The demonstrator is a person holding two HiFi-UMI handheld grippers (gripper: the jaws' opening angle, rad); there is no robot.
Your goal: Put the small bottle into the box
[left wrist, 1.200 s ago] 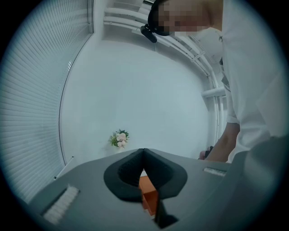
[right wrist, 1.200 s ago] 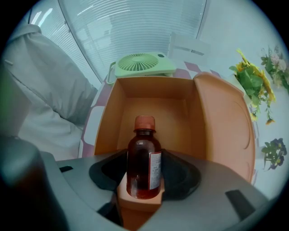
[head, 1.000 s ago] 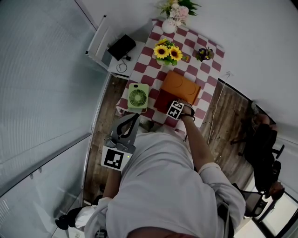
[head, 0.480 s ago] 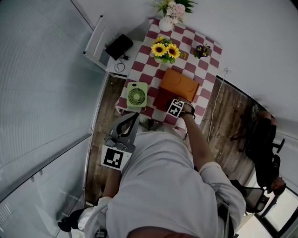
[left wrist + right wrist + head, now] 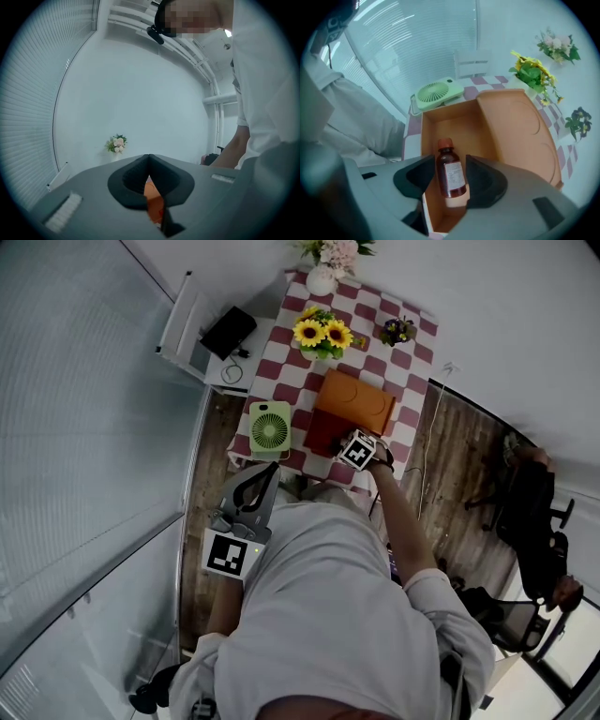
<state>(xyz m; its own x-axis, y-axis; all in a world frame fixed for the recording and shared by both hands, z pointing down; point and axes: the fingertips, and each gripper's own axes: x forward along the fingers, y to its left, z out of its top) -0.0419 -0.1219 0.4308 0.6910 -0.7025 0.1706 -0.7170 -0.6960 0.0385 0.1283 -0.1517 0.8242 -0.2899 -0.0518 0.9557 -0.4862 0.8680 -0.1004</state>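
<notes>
right gripper view: small bottle point(image 5: 451, 173) in the box point(image 5: 457, 124), loose between right claw's point(image 5: 450, 161) wide, just-narrowing jaws

A bench point(image 5: 412, 345) under a red-and-white checked cloth carries a green fan point(image 5: 269, 429) at its near left corner, sunflowers point(image 5: 322, 334) behind it, a white vase of pale flowers point(image 5: 323, 266) at the far edge and a small purple plant point(image 5: 397, 331) far right. A black office chair point(image 5: 530, 512) stands right.

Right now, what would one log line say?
right gripper: open, jaws just closing slightly / small bottle: lying in box, between jaws, apparently not gripped / left gripper: shut, empty
</notes>
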